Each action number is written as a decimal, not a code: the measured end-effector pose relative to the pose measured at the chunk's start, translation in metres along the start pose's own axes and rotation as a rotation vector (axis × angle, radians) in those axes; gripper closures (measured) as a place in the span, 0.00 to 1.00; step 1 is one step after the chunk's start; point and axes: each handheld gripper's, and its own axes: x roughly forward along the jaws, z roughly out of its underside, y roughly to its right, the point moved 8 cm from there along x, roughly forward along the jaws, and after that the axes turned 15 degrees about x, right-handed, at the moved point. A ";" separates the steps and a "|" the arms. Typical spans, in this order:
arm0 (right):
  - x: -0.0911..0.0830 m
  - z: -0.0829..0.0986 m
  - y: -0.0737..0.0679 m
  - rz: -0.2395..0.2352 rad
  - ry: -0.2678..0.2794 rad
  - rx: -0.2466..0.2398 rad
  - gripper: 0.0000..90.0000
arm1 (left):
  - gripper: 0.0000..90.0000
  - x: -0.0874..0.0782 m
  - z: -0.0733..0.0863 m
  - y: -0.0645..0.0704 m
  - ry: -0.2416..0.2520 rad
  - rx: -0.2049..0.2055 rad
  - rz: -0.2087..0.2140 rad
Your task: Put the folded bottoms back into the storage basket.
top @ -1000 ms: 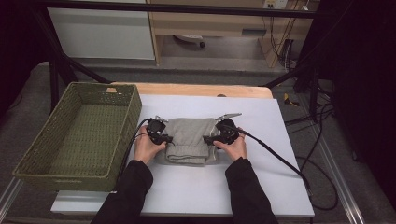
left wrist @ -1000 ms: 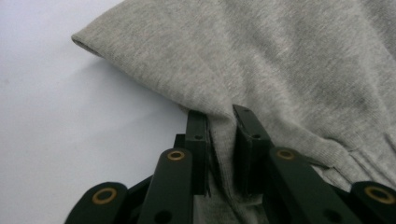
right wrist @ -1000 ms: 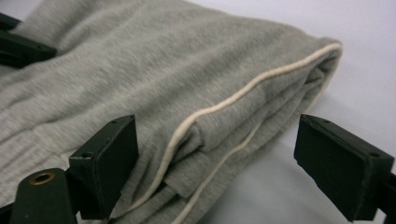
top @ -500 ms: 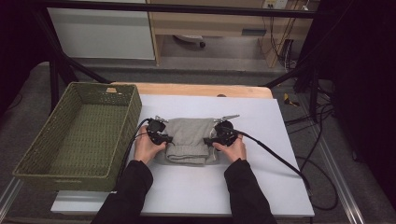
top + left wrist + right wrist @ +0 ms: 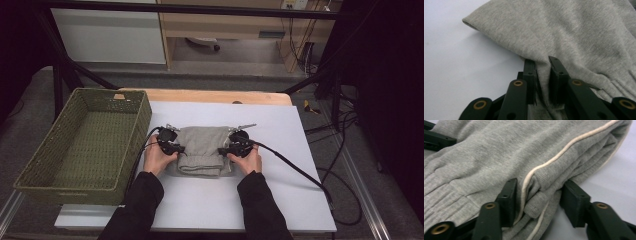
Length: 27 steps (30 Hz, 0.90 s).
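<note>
Far out beyond the left tool (image 5: 179,150), on the side away from the cloth, a green woven basket (image 5: 129,137) stands on the white bench (image 5: 280,150), its near wall just beside the person's left hand (image 5: 156,159). That left tool lies at the left edge of a folded grey garment (image 5: 202,149), and the left gripper view shows its two black jaws drawn narrow with a pleat of the grey knit (image 5: 579,37) pinched between them, the cloth rising from the gap and spreading ahead and to the right of the jaws, bare bench to their left. Between the two tools the garment rests flat on the bench in a compact folded stack, ribbed band toward the person. At its right edge sits the right tool (image 5: 226,150), held in the right hand (image 5: 246,161), with a black cable (image 5: 295,170) trailing away from it across the bench to the right. In the right gripper view the right tool (image 5: 537,195) stands wider: its jaws straddle the thick edge of the folded layers (image 5: 499,155), one jaw pressed against the cloth beside a cream piping line (image 5: 564,147), the other just beside the fold with a sliver of bench showing next to it, so whether it grips firmly I cannot tell. Across the fabric from the right tool, at that view's upper left corner, part of the left tool (image 5: 434,138) shows dark against the grey.
</note>
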 end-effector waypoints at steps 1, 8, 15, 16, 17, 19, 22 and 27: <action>0.000 0.000 -0.001 -0.007 -0.002 0.001 0.63 | 0.86 0.000 0.000 0.000 0.001 -0.001 0.000; 0.001 0.001 -0.003 -0.027 -0.001 0.003 0.75 | 0.86 0.000 0.000 0.000 0.002 -0.002 0.000; 0.001 0.001 -0.003 -0.037 -0.003 0.016 0.80 | 0.86 0.000 0.000 -0.001 0.005 -0.005 0.007; 0.001 0.001 -0.003 -0.039 -0.005 0.018 0.80 | 0.86 0.000 0.000 -0.001 0.003 -0.006 0.007; 0.001 0.001 -0.003 -0.040 -0.006 0.020 0.80 | 0.86 0.000 0.000 -0.001 0.002 -0.005 0.007; 0.001 0.001 -0.003 -0.040 -0.005 0.019 0.81 | 0.86 0.000 0.000 -0.001 0.004 -0.007 0.006; 0.001 0.001 -0.003 -0.041 -0.003 0.015 0.81 | 0.87 -0.001 0.000 -0.001 0.009 -0.017 0.015; 0.000 0.001 -0.003 -0.045 -0.004 0.009 0.81 | 0.88 -0.002 -0.001 -0.001 0.000 -0.018 0.015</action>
